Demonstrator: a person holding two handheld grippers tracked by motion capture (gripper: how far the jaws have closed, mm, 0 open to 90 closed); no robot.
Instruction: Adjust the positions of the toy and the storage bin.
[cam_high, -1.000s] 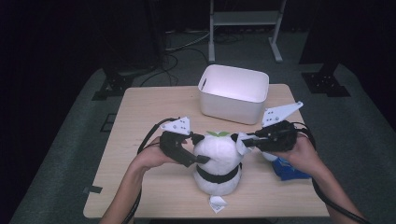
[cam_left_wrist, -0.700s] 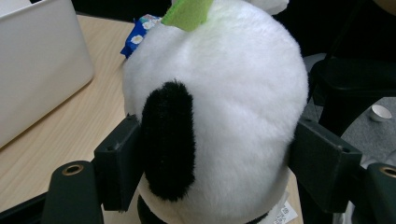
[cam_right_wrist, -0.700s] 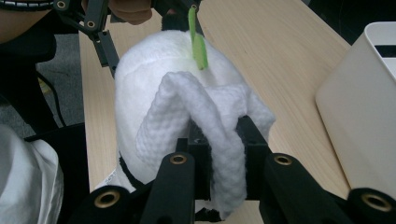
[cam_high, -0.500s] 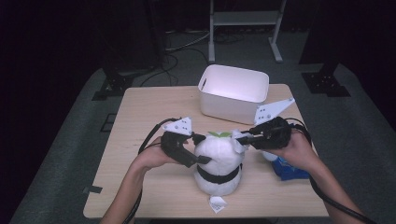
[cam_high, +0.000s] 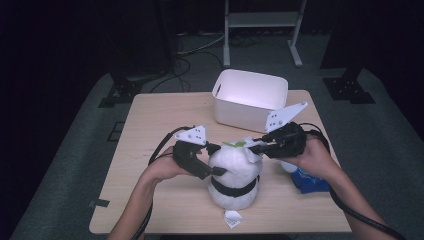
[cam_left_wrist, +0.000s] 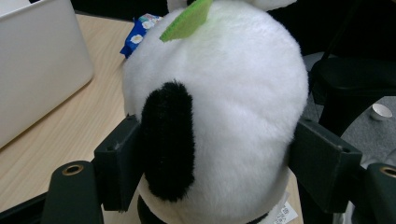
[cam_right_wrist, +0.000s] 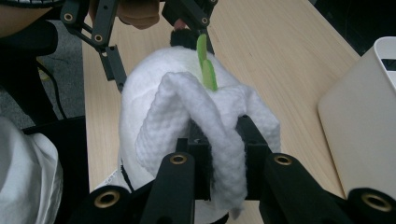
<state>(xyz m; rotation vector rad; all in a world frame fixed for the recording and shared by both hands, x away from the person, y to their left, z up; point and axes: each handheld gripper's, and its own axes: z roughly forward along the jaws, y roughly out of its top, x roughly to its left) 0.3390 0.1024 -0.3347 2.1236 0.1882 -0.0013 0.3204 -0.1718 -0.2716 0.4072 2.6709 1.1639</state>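
left gripper clamps plush panda (head); right gripper pinches white cloth.

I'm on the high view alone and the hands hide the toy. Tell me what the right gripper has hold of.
Observer: The right gripper is shut on a white cloth draped over the plush toy.
Operator: Now report the left gripper's grip.
Observer: The left gripper has one pad on each side of the toy's round body, the near pad by a black patch.
Operator: Name the green thing on top.
Observer: A pair of green felt leaves stands on the toy, just past the cloth.
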